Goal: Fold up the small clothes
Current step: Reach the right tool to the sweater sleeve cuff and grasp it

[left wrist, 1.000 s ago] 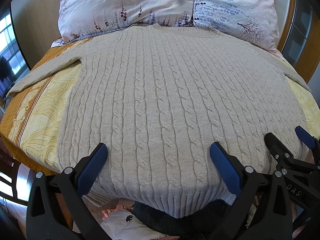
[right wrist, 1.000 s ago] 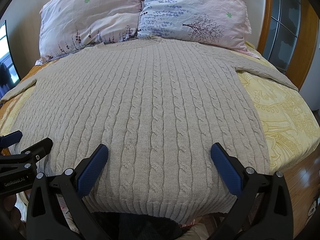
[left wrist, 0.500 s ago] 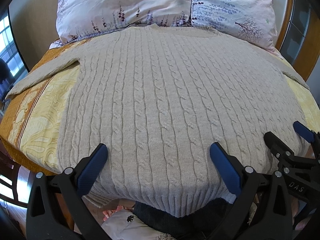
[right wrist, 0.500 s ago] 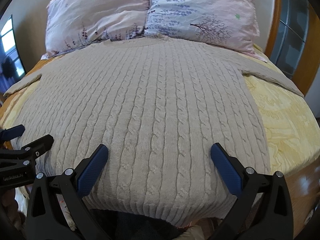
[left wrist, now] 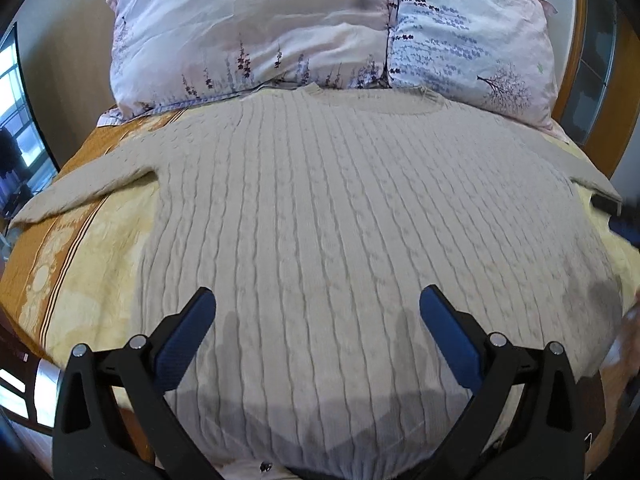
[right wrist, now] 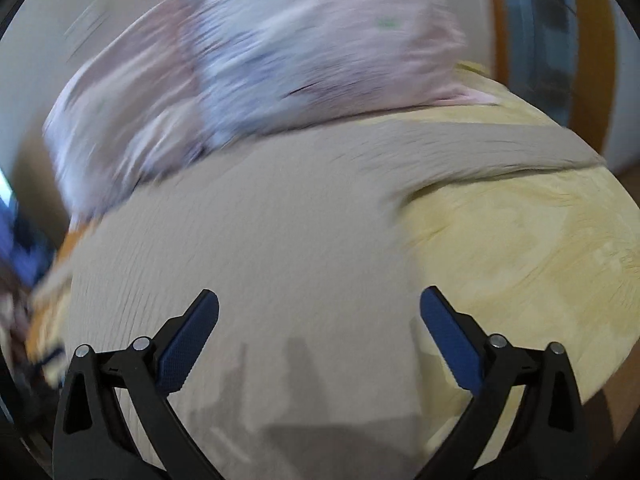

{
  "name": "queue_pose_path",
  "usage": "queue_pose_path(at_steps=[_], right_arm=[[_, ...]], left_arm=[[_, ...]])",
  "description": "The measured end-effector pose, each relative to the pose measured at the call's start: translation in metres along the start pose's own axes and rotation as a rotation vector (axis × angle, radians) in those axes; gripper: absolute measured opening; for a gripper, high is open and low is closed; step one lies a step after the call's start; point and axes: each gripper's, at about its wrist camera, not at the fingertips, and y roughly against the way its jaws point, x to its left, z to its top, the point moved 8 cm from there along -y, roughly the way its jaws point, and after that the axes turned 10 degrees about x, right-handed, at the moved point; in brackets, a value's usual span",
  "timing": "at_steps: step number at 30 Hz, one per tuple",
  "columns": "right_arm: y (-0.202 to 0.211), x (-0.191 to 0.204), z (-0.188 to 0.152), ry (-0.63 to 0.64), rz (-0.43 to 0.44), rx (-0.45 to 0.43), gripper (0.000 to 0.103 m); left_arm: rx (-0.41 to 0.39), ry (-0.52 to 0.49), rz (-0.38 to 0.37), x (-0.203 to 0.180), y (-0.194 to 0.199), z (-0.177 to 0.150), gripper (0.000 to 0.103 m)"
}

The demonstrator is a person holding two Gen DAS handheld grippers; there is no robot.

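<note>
Looking from the left wrist, two pillows (left wrist: 328, 36) hemmed the beige cable-knit sweater (left wrist: 360, 216), spread flat on the bed (left wrist: 80, 272); the left claw (left wrist: 318, 312) gaped wide. Right wrist, blurred: the right claw (right wrist: 319, 312), nothing between its jaws, was closing above the sweater (right wrist: 260, 240).

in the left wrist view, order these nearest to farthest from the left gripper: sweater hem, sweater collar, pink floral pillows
From the left gripper:
1. sweater hem, at the bottom edge of the view, below the fingers.
2. sweater collar, far end of the sweater, top centre.
3. pink floral pillows, behind the collar at the bed's head.
</note>
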Motion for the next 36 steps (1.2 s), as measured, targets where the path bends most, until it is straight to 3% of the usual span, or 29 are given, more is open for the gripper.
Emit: queue_pose_path(at_steps=[6,12,25,30,36], right_arm=[[-0.020,-0.101,0.060,-0.373,0.071,0.036,0.070],[-0.042,-0.163,0.069,-0.643,0.130,0.067,0.054],[-0.044,-0.223,0.091,-0.755,0.065,-0.023,0.030],[-0.044,-0.231,0.093,-0.732,0.019,-0.033,0.016],[-0.031,-0.215,0.108,-0.620,-0.046,-0.096,0.011]], left_arm=[[-0.036,0.021,-0.093,0.002,-0.004,0.022,0.101],[-0.092,0.063,-0.171,0.014,-0.003,0.049,0.101],[-0.077,0.037,-0.170,0.019,-0.017,0.095,0.101],[-0.049,0.052,-0.206,0.020,-0.026,0.104,0.101],[-0.094,0.058,-0.262,0.023,-0.024,0.114,0.101]])
